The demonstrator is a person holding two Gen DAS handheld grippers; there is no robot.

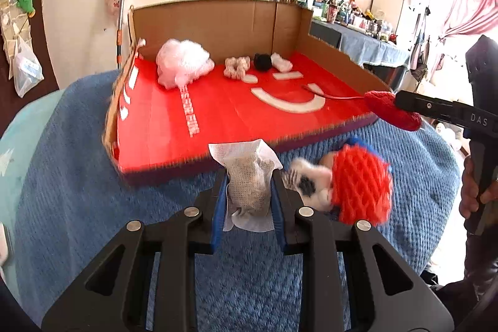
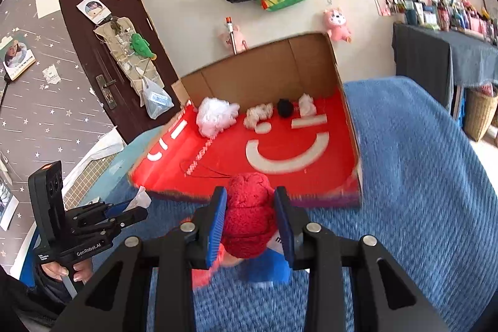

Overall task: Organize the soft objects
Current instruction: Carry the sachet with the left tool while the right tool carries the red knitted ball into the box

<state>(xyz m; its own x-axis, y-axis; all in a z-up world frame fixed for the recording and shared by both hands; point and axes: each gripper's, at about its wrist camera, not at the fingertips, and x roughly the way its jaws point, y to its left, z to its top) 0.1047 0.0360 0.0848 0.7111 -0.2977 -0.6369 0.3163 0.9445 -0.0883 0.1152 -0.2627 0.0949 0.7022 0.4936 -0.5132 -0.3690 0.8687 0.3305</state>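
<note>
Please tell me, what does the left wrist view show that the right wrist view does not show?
Only the left wrist view shows the white mesh sachet fully, clamped in the left gripper, and the orange foam net on the blue blanket. Only the right wrist view shows the brown door and the red knitted piece up close in the right gripper. Both show the red cardboard tray holding the white fluff and black pom-pom.

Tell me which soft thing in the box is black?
The small round black pom-pom at the back of the red box, between a beige fuzzy piece and a white tuft.
</note>
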